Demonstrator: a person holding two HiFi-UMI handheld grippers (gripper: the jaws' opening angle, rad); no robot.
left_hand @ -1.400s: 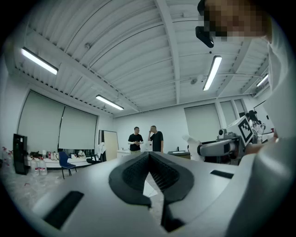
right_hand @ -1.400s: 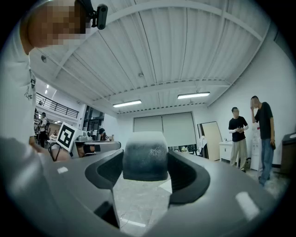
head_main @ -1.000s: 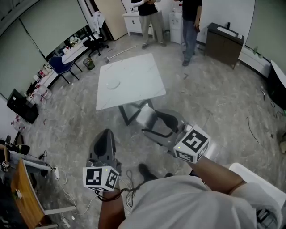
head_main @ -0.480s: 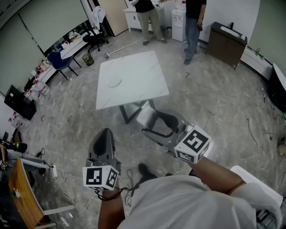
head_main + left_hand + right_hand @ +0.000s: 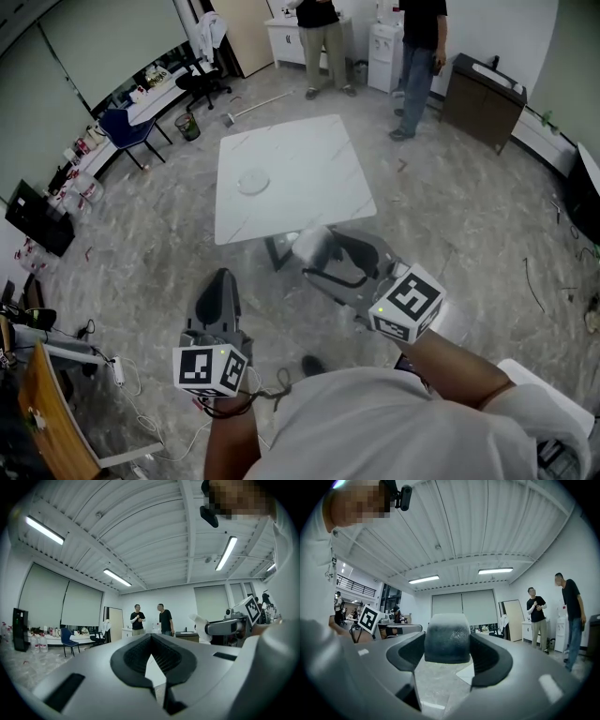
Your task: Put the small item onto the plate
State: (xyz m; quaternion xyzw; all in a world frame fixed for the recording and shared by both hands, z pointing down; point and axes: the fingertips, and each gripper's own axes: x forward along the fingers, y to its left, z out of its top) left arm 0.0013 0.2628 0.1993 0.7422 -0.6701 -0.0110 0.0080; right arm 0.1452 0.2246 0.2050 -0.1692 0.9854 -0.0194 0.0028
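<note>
A white square table (image 5: 300, 159) stands ahead on the marble floor, with a clear glass plate (image 5: 253, 181) lying near its left side. My right gripper (image 5: 317, 251) is held in the air short of the table's near edge, shut on a small pale rounded item (image 5: 309, 246). In the right gripper view the small item (image 5: 446, 637) fills the space between the jaws. My left gripper (image 5: 221, 287) is lower left over the floor, shut with nothing in it; its jaws (image 5: 151, 667) meet in the left gripper view.
Two people (image 5: 323, 37) stand beyond the table near a water dispenser (image 5: 382, 52). A dark cabinet (image 5: 483, 89) is at the back right. Chairs (image 5: 122, 136) and cluttered desks line the left wall. Cables (image 5: 141, 412) lie on the floor by my feet.
The table and plate have come nearer and lower in the head view. Both grippers keep their places in the view, the right still shut on the item.
</note>
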